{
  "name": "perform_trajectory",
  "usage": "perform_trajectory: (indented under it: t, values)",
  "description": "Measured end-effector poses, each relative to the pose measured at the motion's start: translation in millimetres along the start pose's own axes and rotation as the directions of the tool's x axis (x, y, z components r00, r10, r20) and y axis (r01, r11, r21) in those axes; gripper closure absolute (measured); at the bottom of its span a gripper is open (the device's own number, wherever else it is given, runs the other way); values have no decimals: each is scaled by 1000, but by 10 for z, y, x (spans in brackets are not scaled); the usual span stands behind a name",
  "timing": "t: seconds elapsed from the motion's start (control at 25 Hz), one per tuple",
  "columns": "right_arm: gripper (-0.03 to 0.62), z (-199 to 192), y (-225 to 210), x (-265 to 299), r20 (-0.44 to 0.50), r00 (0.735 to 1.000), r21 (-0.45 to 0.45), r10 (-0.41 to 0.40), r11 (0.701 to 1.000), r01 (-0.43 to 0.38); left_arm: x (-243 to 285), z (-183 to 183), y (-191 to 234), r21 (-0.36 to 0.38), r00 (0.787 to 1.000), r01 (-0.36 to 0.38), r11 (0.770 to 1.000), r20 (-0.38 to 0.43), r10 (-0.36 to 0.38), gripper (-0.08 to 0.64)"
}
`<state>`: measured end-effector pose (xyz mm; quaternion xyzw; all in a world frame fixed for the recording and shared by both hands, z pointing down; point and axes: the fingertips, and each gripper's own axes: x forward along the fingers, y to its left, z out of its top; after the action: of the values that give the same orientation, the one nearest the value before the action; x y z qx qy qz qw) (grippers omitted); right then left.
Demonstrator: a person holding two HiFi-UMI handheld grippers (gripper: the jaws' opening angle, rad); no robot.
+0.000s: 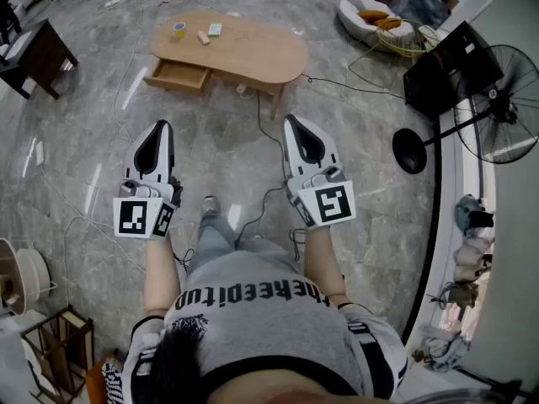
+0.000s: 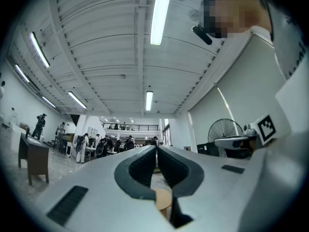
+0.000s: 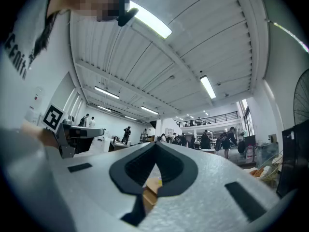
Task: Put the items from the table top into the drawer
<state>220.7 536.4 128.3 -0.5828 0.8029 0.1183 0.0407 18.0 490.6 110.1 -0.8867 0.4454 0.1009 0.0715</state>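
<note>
A light wooden table (image 1: 253, 53) stands far ahead on the grey floor, and its drawer (image 1: 177, 76) is pulled open at the front left. On the tabletop lie a yellow tape roll (image 1: 179, 29), a small tan block (image 1: 203, 37) and a green-and-white card (image 1: 215, 29). I hold both grippers level in front of me, well short of the table. My left gripper (image 1: 162, 125) (image 2: 156, 147) is shut with nothing in it. My right gripper (image 1: 291, 120) (image 3: 155, 143) is also shut and empty. A bit of the table shows through the gap behind each gripper's jaws.
A black standing fan (image 1: 504, 99) and a black screen (image 1: 442, 70) are at the right. A white chair with orange cushions (image 1: 370, 15) sits at the back right and a dark desk (image 1: 35, 55) at the left. Cables cross the floor (image 1: 261, 129). A wooden rack (image 1: 59, 343) is at my lower left.
</note>
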Motion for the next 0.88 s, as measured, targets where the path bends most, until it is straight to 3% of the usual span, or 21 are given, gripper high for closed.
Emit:
perform_trajectory:
  t: [0.36,0.88]
  values:
    - [592,15,26,-76,-11,1000,9,9,1000,-9,-66,69,-73,10,1000,-5,1000,8,5,548]
    - [592,-53,78,354,0,1000,3,-20,1000,20,119,-61,321,-14,1000,14,1000,23,-14,548]
